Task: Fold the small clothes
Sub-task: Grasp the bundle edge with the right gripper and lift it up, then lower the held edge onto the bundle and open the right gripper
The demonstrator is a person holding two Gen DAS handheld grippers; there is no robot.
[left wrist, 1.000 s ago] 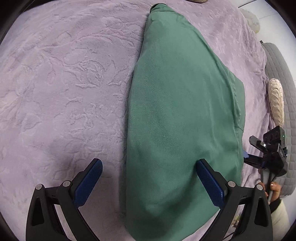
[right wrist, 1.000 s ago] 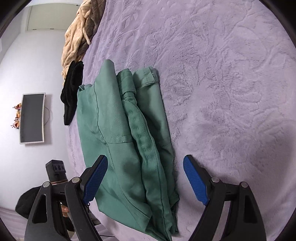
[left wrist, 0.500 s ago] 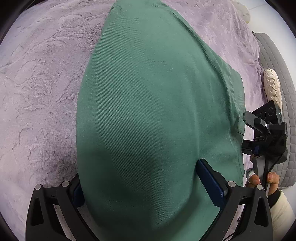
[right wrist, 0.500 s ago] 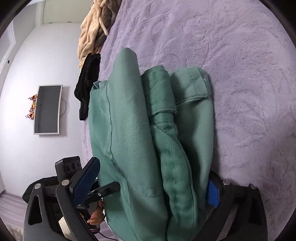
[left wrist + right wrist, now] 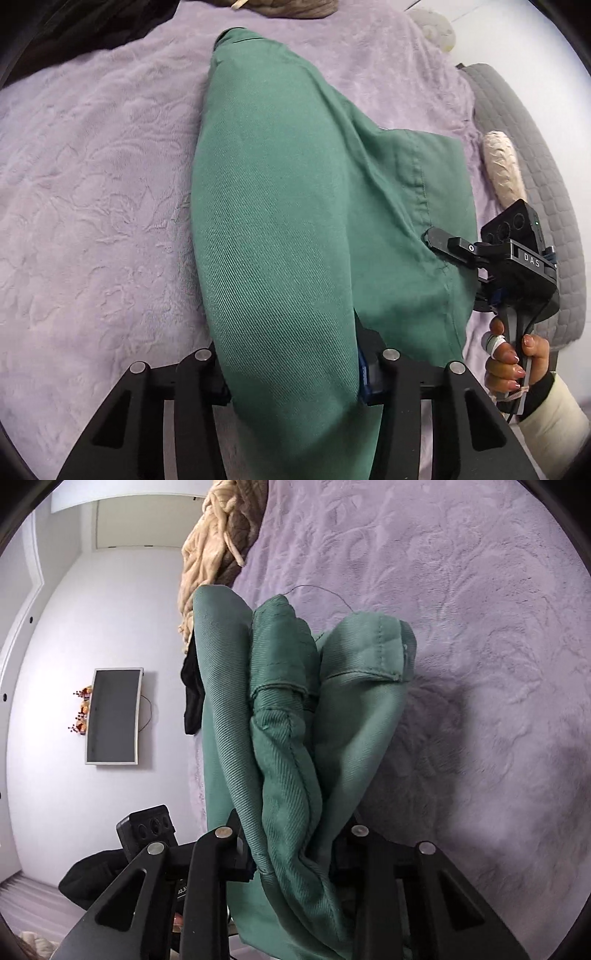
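The left gripper [image 5: 291, 373] is clamped on the near end of the green trousers [image 5: 280, 229], its jaws drawn tight with the folded twill bulging up between them. From there the cloth runs away toward twelve o'clock, narrowing to a folded end far up the lilac plush blanket [image 5: 92, 192] that covers the bed. At about three o'clock in the left wrist view the right gripper [image 5: 439, 243] bites the trousers' other edge beside a stitched seam, and the right hand [image 5: 511, 354] grips its handle below.

In the right wrist view, the right gripper [image 5: 295, 853] is likewise clenched on the green trousers [image 5: 288, 720], which stand up between the jaws in three thick folds, hem stitching showing at their tops. A loose thread [image 5: 321, 592] arcs off the top at twelve o'clock. To the right lies the blanket [image 5: 480, 627]. At eleven o'clock, a beige knitted garment [image 5: 207, 542] sits heaped at the blanket's edge with a black garment [image 5: 192, 690] below it; at nine o'clock, a wall-mounted screen [image 5: 112, 716] hangs on the pale wall. In the left view, a grey quilted cushion [image 5: 532, 173] and a cream knitted roll [image 5: 504, 170] lie at two o'clock.
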